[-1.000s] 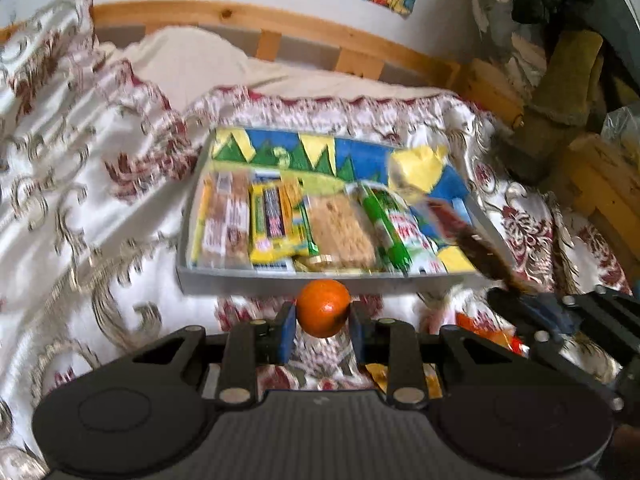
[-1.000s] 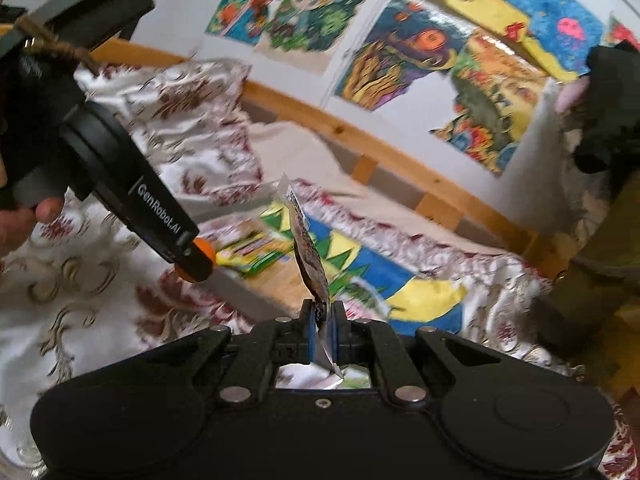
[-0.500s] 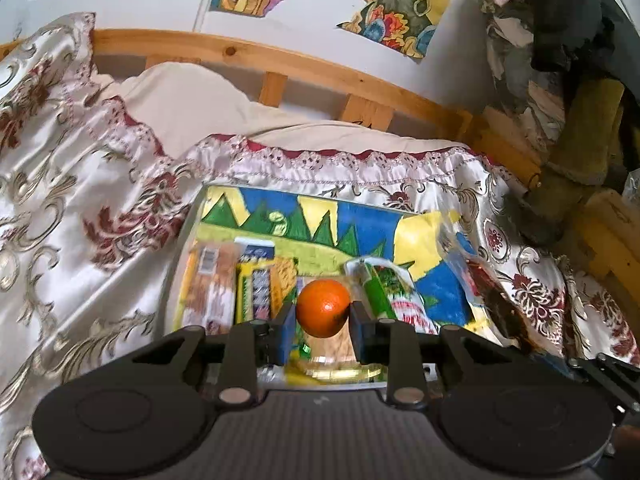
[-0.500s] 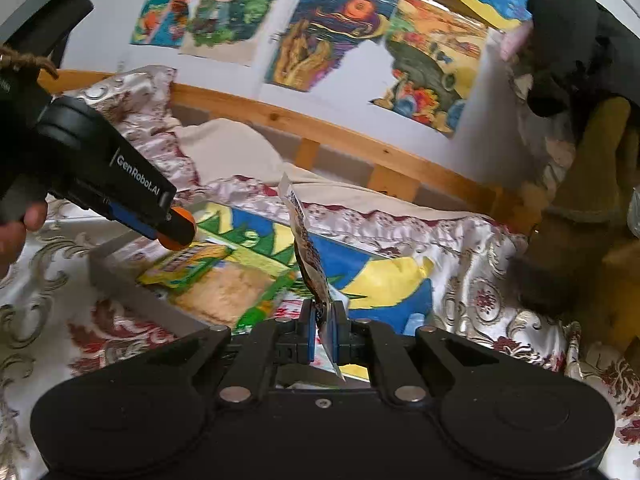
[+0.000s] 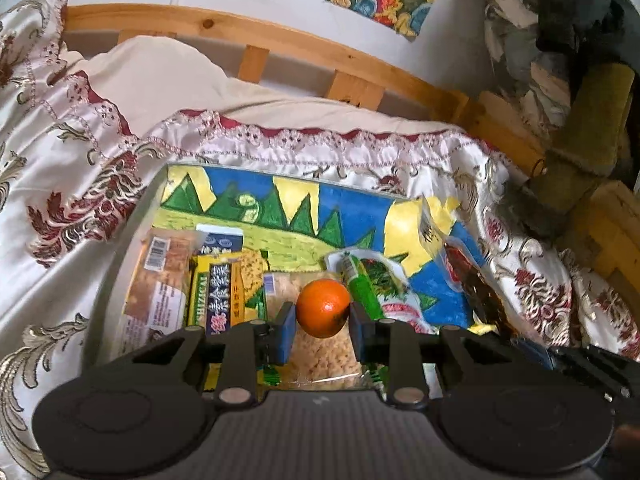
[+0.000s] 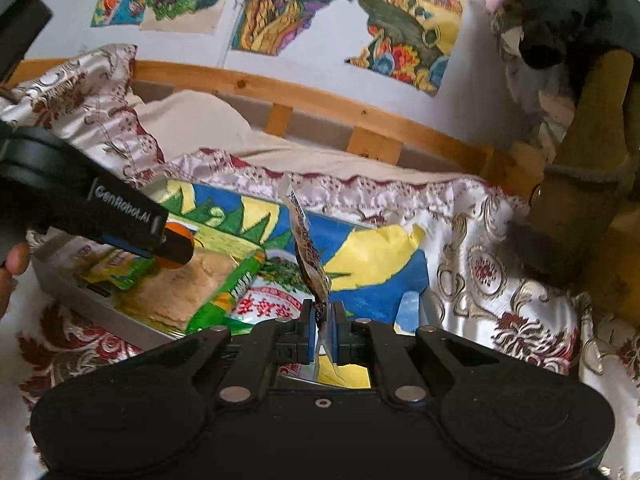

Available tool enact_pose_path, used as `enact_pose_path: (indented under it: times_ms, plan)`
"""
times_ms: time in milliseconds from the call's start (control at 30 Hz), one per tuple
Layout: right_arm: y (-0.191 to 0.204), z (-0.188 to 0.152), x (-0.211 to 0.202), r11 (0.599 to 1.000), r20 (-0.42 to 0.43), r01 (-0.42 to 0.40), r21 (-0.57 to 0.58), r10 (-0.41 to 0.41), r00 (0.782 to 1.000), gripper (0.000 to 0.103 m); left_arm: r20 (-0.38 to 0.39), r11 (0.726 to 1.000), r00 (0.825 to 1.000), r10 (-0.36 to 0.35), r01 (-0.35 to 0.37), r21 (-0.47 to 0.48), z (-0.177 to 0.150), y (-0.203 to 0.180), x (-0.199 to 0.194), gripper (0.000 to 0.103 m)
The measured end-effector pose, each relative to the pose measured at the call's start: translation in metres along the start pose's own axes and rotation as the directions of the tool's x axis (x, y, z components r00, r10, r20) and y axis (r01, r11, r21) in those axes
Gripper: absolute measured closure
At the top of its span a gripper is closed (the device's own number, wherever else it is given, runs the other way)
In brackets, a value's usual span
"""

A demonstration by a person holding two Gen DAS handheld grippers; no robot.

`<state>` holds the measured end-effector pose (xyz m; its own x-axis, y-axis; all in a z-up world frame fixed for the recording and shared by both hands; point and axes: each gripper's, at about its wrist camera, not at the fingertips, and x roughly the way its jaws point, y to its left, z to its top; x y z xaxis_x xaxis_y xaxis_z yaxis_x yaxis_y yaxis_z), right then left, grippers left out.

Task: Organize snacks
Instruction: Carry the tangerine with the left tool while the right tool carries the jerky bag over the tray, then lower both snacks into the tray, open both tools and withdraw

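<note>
My left gripper (image 5: 322, 322) is shut on an orange (image 5: 322, 307) and holds it above the snacks in the grey tray (image 5: 140, 216), whose floor is a painted picture. The tray holds a brown bar (image 5: 158, 276), a yellow packet (image 5: 218, 292), a rice cake (image 5: 320, 356) and a green packet (image 5: 372, 284). My right gripper (image 6: 322, 330) is shut on a thin clear snack packet (image 6: 308, 252), held upright over the tray's right side; it also shows in the left wrist view (image 5: 460, 268). The left gripper with the orange (image 6: 178, 244) shows at the left of the right wrist view.
The tray (image 6: 92, 304) lies on a patterned satin bedspread (image 5: 60, 184). A wooden bed rail (image 5: 280, 40) and a cream pillow (image 5: 168, 80) are behind it. Clothes and olive fabric (image 5: 580, 140) are piled at the right. A hand (image 6: 10, 268) shows at the left edge.
Both grippers have moved forward over the tray with their loads. The orange has gone from in front of the tray's near wall to above the snacks inside.
</note>
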<state>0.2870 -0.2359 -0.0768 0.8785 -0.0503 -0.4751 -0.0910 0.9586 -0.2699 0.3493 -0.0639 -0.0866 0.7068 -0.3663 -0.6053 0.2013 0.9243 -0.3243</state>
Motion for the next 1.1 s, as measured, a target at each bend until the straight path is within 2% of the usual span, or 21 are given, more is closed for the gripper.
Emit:
enact_pose_path:
  times_ms: [133, 400, 600, 733, 800, 900, 967, 1000, 1100]
  plan:
    - [-0.003, -0.004, 0.012, 0.999, -0.030, -0.017, 0.044, 0.019, 0.999, 0.096, -0.025, 1.000, 1.000, 0.016, -0.016, 0.011, -0.005, -0.001, 0.010, 0.072]
    - [-0.005, -0.006, 0.022, 0.996, -0.057, -0.025, 0.082, 0.030, 0.998, 0.096, -0.011, 0.999, 1.000, 0.022, -0.022, 0.038, -0.008, -0.005, 0.013, 0.072]
    - [-0.003, -0.007, 0.026, 0.997, -0.072, -0.025, 0.073, 0.031, 0.997, 0.095, -0.023, 0.999, 1.000, 0.022, -0.021, 0.034, -0.007, -0.006, 0.014, 0.071]
    - [-0.002, -0.007, 0.027, 0.997, -0.079, -0.028, 0.068, 0.033, 0.996, 0.091, -0.027, 0.999, 0.999, 0.032, -0.031, 0.036, -0.008, -0.006, 0.016, 0.071]
    - [-0.002, -0.008, 0.027, 0.997, -0.085, -0.027, 0.070, 0.033, 0.996, 0.088, -0.028, 0.998, 0.999, 0.037, -0.036, 0.044, -0.008, -0.007, 0.016, 0.067]
    - [-0.003, -0.008, 0.026, 0.996, -0.089, -0.032, 0.083, 0.040, 0.995, 0.081, -0.024, 0.998, 0.999, 0.042, -0.041, 0.044, -0.008, -0.008, 0.013, 0.056]
    - [-0.005, -0.006, 0.022, 0.994, -0.089, -0.042, 0.100, 0.051, 0.995, 0.061, -0.023, 0.998, 0.999, 0.044, -0.043, 0.042, -0.007, -0.010, 0.010, 0.055]
    - [-0.005, -0.005, 0.020, 0.993, -0.085, -0.044, 0.106, 0.053, 0.995, 0.059, -0.022, 0.998, 0.999, 0.044, -0.043, 0.041, -0.006, -0.011, 0.008, 0.054]
    - [-0.008, 0.001, 0.009, 0.992, -0.063, -0.044, 0.118, 0.052, 0.997, 0.048, -0.004, 0.999, 0.999, 0.037, -0.037, 0.034, -0.003, -0.013, -0.002, 0.041]
